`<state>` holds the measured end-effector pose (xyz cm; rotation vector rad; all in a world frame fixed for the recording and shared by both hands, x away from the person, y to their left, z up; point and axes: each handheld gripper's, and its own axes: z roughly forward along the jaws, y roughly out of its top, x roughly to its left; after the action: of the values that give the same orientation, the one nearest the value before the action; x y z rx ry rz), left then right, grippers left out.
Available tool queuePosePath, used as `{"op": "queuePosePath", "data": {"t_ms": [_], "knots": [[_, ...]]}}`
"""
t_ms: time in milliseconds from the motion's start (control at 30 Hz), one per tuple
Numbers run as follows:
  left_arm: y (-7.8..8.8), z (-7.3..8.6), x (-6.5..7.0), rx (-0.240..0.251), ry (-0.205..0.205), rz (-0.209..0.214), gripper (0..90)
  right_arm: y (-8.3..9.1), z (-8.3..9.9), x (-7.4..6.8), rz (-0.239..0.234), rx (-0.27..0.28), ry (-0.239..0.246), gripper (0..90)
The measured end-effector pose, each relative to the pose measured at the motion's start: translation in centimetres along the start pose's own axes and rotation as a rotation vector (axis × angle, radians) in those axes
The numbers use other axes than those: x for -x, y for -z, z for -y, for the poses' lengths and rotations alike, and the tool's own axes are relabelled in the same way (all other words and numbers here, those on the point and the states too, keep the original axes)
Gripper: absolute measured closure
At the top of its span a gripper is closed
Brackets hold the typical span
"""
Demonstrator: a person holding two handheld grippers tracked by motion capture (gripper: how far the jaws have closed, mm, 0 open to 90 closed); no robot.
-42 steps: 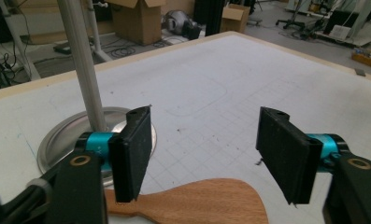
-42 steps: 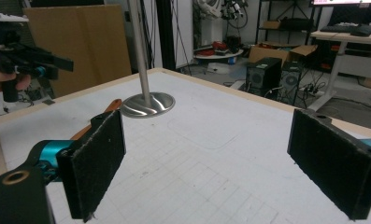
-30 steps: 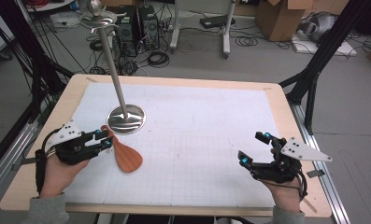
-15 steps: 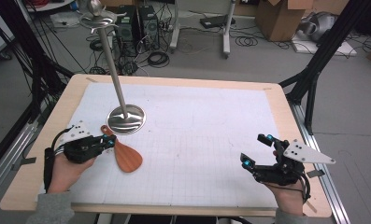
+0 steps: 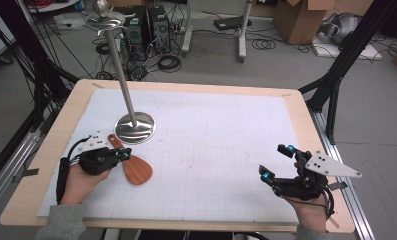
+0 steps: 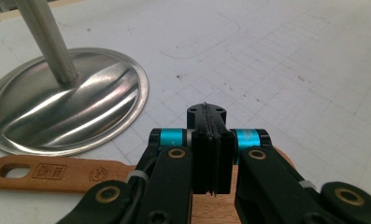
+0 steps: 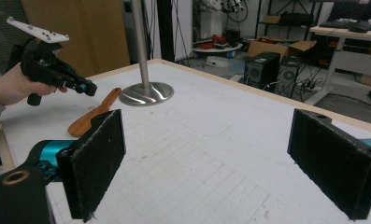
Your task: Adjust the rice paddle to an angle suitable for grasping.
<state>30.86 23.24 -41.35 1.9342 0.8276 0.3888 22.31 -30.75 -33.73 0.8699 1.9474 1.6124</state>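
One metal stand (image 5: pixel 134 126) stood on the white gridded mat (image 5: pixel 211 145), and it serves as the landmark here: a single round steel base with one slim pole rising from it. One wooden spatula (image 5: pixel 134 166) lay flat on the mat just beside the near edge of that base, its handle end with one hanging hole closest to the base and its broad blade pointing away from it, toward the person. Two grippers were in play, one in each hand. The left gripper (image 5: pixel 124 155) sat low over the spatula, close to the near side of the stand's base; its jaws had just been closing and now stood pressed together pad against pad, as the left gripper view showed, with nothing between them and the spatula's wood lying underneath, so no grip on it. Whether the tips touched the wood could not be told. The right gripper (image 5: pixel 277 163) was held well apart from the stand, far across the mat near the table's opposite front corner, its two jaws spread wide with only open mat between the two black pads (image 7: pixel 97 158). From the right gripper view the stand, the spatula and the left gripper all stood together in one cluster at the far side.
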Motion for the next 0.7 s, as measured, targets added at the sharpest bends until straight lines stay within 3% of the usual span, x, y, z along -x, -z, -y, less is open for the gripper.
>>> {"op": "queuePosePath", "data": {"t_ms": [700], "knots": [[-3.2, -0.1, 1.3, -0.100, -0.015, 0.005, 89.2, -0.4, 0.0, -0.4, -0.023, -0.006, 0.007, 10.1]]}}
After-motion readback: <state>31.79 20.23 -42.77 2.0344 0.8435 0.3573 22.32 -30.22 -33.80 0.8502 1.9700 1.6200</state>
